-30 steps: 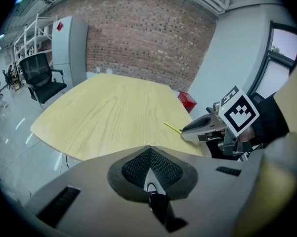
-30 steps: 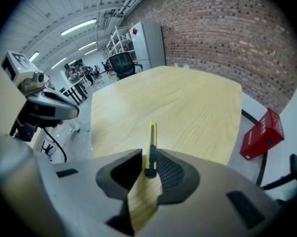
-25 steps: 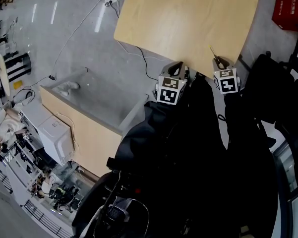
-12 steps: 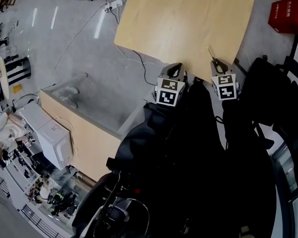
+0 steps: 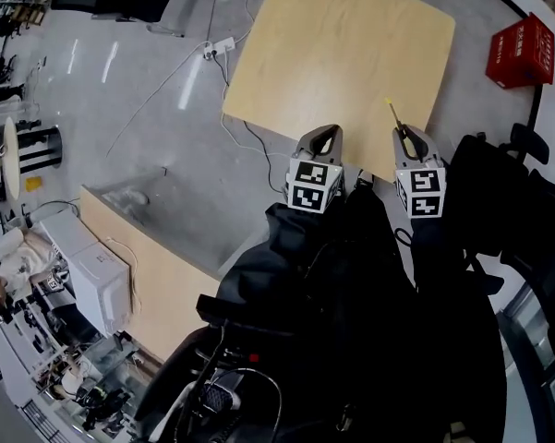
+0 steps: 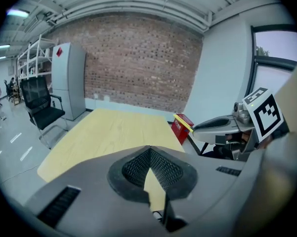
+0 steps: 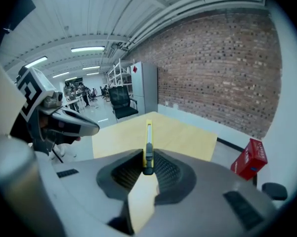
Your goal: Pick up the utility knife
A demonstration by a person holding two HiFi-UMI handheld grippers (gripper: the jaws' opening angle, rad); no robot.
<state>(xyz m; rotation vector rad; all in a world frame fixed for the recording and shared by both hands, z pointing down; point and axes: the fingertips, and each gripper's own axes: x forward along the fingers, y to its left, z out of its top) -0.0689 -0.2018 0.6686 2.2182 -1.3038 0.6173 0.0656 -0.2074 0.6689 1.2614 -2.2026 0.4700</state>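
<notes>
At one table's [image 5: 332,53] edge, right gripper [image 5: 406,142] clamps one utility knife [image 5: 393,115].

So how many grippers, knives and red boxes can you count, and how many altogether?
Grippers: 2, the left gripper and the right gripper
Utility knife: 1
Red box: 1
Total: 4

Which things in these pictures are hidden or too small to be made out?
Yellow utility knife: its rear end, right gripper view, hidden inside the right gripper.
Red box: its print, too small in every view.
Light wooden table: its near edge, head view, partly behind the left gripper.
</notes>
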